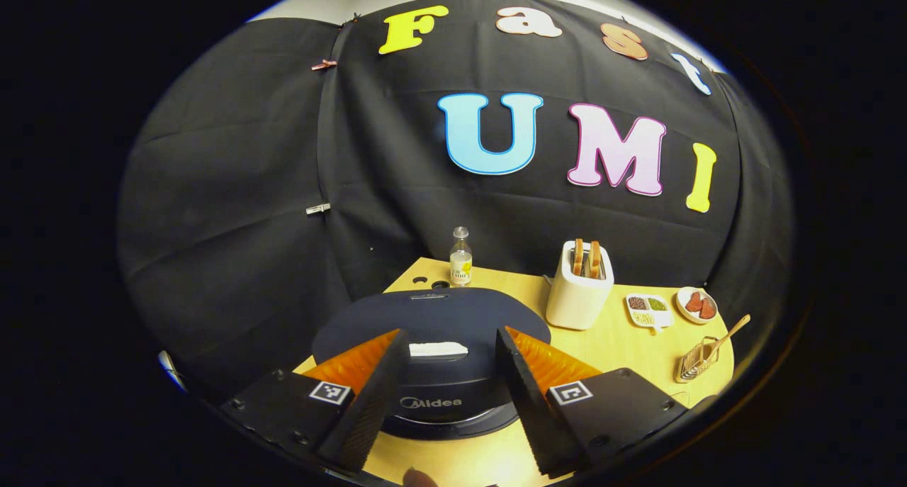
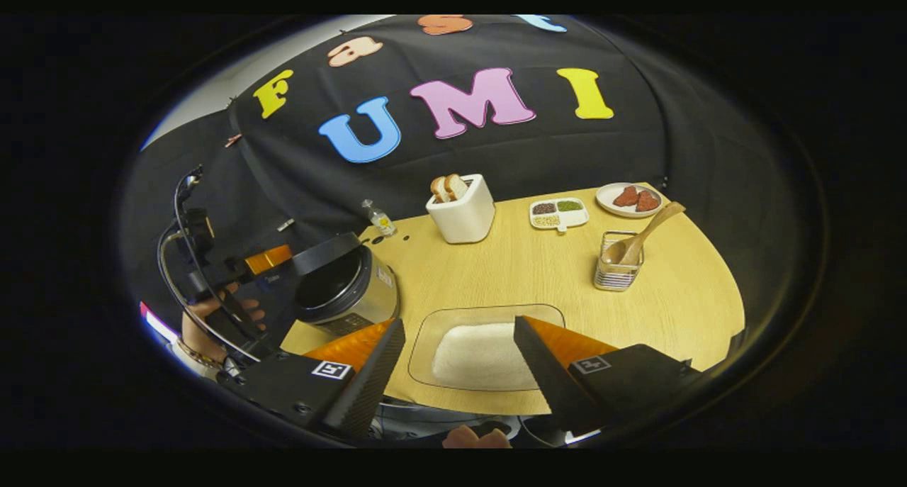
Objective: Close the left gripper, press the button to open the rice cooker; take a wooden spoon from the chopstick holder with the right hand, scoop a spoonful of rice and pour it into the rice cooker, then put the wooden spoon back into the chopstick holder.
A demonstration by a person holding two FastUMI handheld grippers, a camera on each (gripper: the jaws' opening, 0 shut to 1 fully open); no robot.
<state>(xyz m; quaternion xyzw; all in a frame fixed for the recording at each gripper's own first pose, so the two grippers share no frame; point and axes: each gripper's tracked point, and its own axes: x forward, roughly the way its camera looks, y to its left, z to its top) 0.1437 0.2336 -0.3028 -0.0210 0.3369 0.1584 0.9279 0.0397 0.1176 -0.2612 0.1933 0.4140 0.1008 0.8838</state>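
Rice (image 2: 473, 356) lies nearest my right tongs (image 2: 460, 370), a loose white heap in a shallow clear tray (image 2: 425, 331) at the desk's (image 2: 510, 274) front edge. I judge it will pour and scatter easily, so a scoop should be carried level. My right tongs hang with fingers spread apart, holding nothing.

Further back and right, the wooden spoon (image 2: 641, 235) leans in the wire chopstick holder (image 2: 616, 267), bowl down inside the basket and handle slanting up and out. It looks light and stiff; I would pinch the bare handle above the rim. The holder looks light too and could tip.

At left, the rice cooker (image 2: 347, 292) stands with its lid raised and dark pot empty, the other gripper held by a hand beside it. From my left tongs (image 1: 450, 384), also spread and empty, the cooker's dark lid (image 1: 432, 317) sits just ahead.

Beyond stand a toaster (image 2: 464, 214) holding bread slices, a small bottle (image 2: 379, 220), a divided dish (image 2: 560, 214) of grains and a plate (image 2: 631, 200) with reddish pieces.
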